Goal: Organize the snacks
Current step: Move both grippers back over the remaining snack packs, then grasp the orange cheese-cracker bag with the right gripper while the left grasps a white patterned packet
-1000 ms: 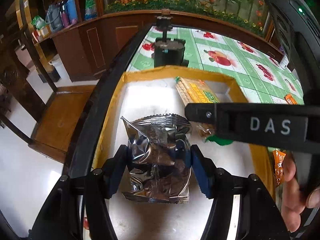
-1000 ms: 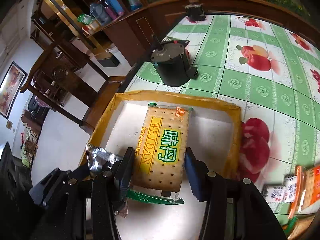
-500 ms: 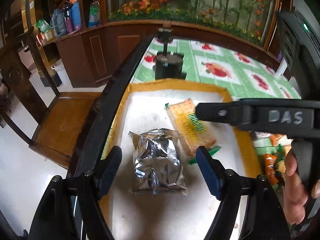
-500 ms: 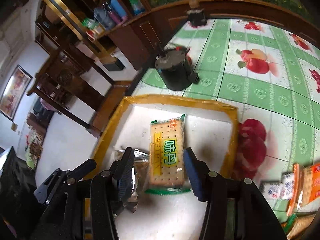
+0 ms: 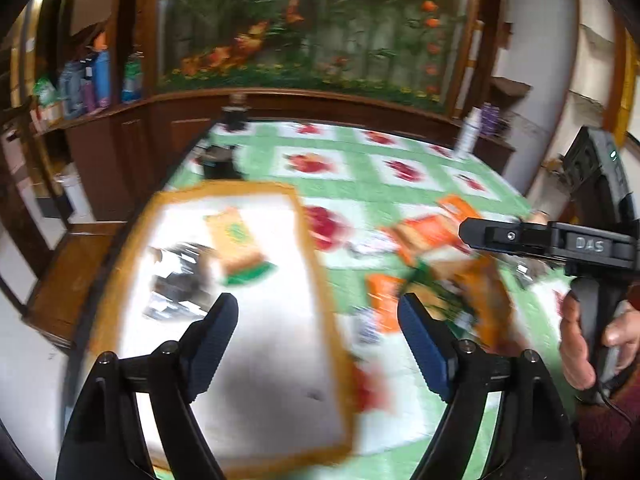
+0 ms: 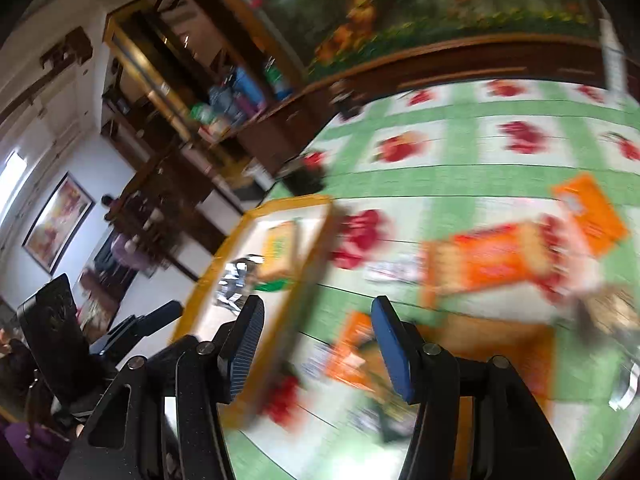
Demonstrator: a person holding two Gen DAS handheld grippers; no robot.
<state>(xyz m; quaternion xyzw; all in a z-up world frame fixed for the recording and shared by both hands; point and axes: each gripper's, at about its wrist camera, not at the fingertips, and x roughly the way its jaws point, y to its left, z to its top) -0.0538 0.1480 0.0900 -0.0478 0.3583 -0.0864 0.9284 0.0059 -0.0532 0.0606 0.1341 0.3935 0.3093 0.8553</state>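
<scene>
Both views are motion-blurred. A yellow-rimmed white tray (image 5: pixel 316 280) holds a silver foil bag (image 5: pixel 180 280) and a yellow biscuit pack (image 5: pixel 238 244). My left gripper (image 5: pixel 316 328) is open and empty, raised above the tray's right rim. My right gripper (image 6: pixel 316 344) is open and empty above the tablecloth just right of the tray (image 6: pixel 312 248). Its body also shows at the right of the left wrist view (image 5: pixel 552 240). Several orange snack packs (image 6: pixel 492 260) lie loose on the table to the right, and also show in the left wrist view (image 5: pixel 424 232).
The table has a green cloth with red fruit prints (image 5: pixel 360 160). A dark device (image 5: pixel 218 160) stands beyond the tray. A white bottle (image 5: pixel 468 136) stands at the far right edge. A wooden chair (image 5: pixel 76 264) is left of the table.
Both grippers have lifted and swung right, away from the tray toward the loose snacks. The foil bag and biscuit pack stay in the tray.
</scene>
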